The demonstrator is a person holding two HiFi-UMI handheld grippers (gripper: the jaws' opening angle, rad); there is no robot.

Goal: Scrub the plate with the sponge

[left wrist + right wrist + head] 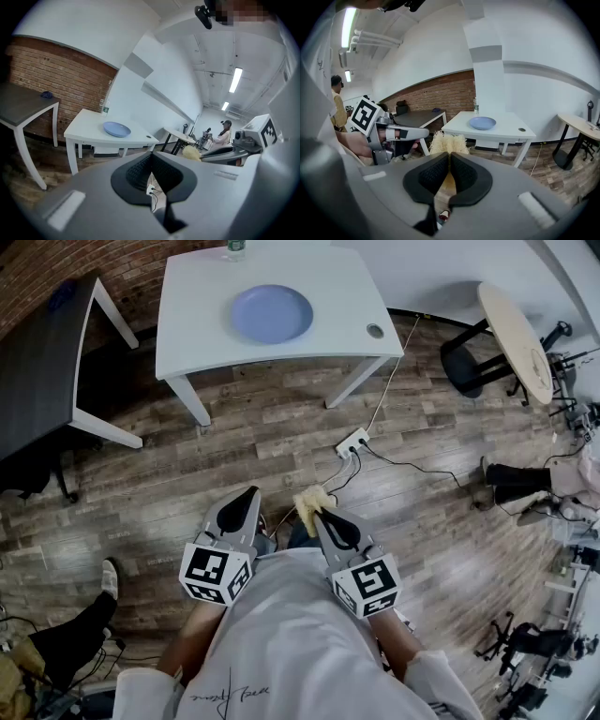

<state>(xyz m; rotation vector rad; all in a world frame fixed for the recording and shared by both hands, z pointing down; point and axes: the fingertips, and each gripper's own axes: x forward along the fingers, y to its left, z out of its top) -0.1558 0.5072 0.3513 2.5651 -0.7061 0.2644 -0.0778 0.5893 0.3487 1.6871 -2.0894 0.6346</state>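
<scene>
My right gripper [449, 161] is clamped on the sponge [449, 143], a pale yellow, fibrous tuft that sticks out past the pinched pads. My left gripper [151, 161] has its jaws pressed together with nothing between them. I hold the two side by side in front of my body, both tilted a little downward over the wood floor [225, 446]. A white power strip [352, 442] with dark cables lies on the boards beyond the tips. The blue plate [272, 313] sits well ahead of both tools, alone near the middle of the white table [197, 334], nothing touching it. A dark table [37, 362] stands to the left.
</scene>
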